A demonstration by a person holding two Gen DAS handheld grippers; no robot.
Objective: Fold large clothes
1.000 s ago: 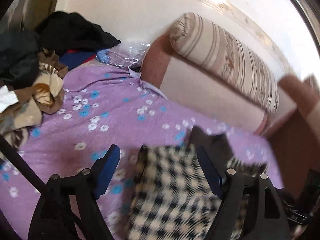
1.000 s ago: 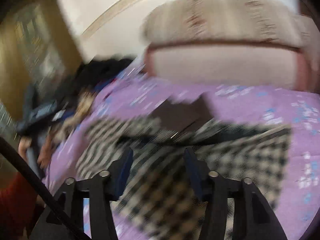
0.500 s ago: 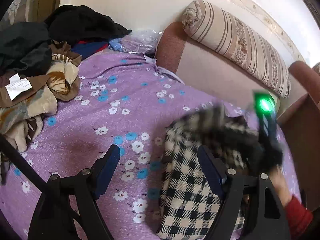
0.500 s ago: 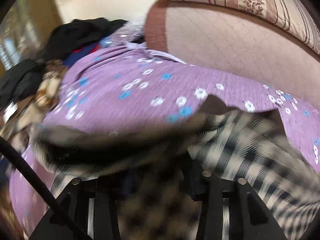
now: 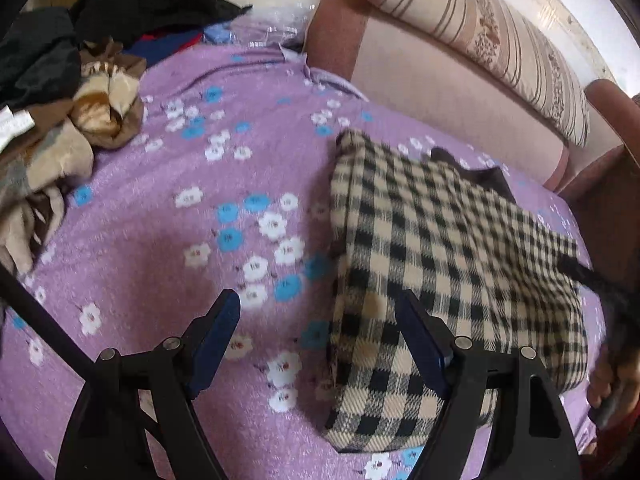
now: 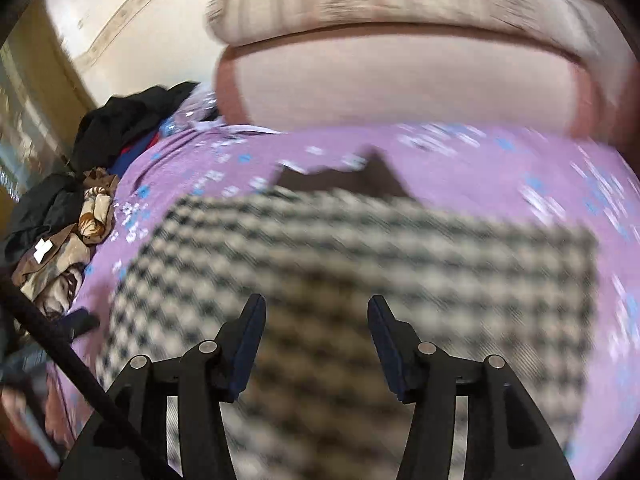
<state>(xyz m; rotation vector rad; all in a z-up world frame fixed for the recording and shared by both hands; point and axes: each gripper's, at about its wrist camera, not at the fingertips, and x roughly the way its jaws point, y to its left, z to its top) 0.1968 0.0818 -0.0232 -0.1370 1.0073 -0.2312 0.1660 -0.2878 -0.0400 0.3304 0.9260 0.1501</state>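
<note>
A black-and-cream checked garment (image 5: 440, 240) lies folded into a rough rectangle on the purple flowered bedspread (image 5: 160, 220). A dark lining (image 5: 480, 172) peeks out at its far edge. My left gripper (image 5: 316, 304) hangs open over the garment's near left edge, with nothing between its pads. In the right wrist view, which is blurred, the garment (image 6: 360, 260) fills the middle. My right gripper (image 6: 316, 306) is above it with its jaws opening and nothing between them. A person's hand (image 5: 608, 380) shows at the right edge of the left wrist view.
A heap of brown, beige and black clothes (image 5: 60, 120) lies at the bed's left side, with more black clothes (image 5: 152, 4) behind it. A striped bolster (image 5: 480, 40) rests on the padded pink backrest (image 5: 440, 92). Brown wooden furniture (image 5: 612, 200) borders the bed's right.
Half a second ago the right gripper carried the checked cloth across; now the cloth lies flat and folded and that gripper is free of it. The left gripper has sunk nearer the bed.
</note>
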